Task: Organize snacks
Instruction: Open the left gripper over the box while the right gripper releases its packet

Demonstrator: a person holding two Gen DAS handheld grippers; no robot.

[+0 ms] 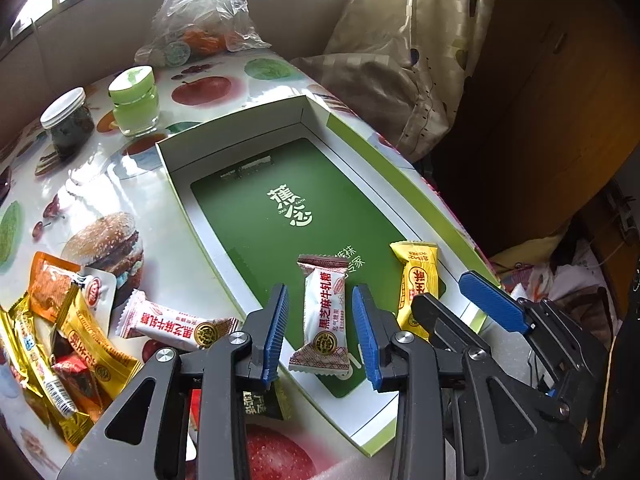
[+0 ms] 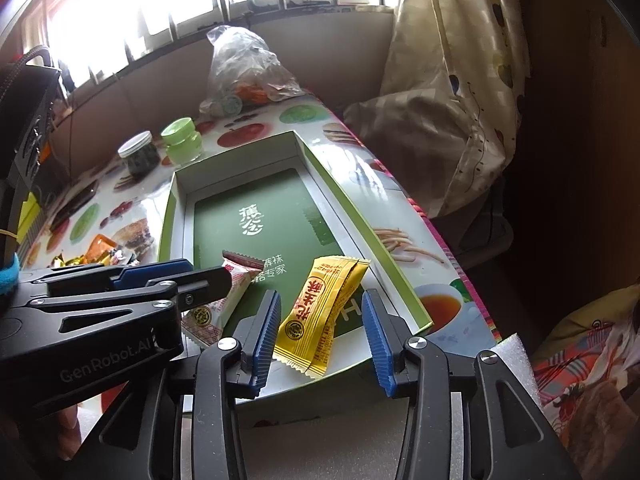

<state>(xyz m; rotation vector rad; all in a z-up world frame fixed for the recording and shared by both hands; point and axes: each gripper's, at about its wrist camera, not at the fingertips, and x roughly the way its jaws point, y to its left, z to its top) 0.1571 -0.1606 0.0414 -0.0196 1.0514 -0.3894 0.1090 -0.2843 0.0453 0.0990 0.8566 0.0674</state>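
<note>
While both the left gripper [image 1: 322,330] and right gripper [image 2: 322,330] stand released, the green box [image 1: 256,216] holds a white candy [image 1: 322,320] and, at its 3 o'clock, a yellow candy [image 1: 418,284].

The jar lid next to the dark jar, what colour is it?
Light green jar lid, clearest in the left wrist view.

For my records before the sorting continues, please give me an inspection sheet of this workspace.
Surface: table with fruit-print cover.
Job's things: open box; inside, white candy and yellow candy; loose snack pile outside, on the table.
Clutter: dark jar, green jar, plastic bag.
Grippers: left claw open around white candy; right claw open around yellow candy; pads not pressing.
Cables: nothing seen.
Surroundings: window, curtain.
</note>
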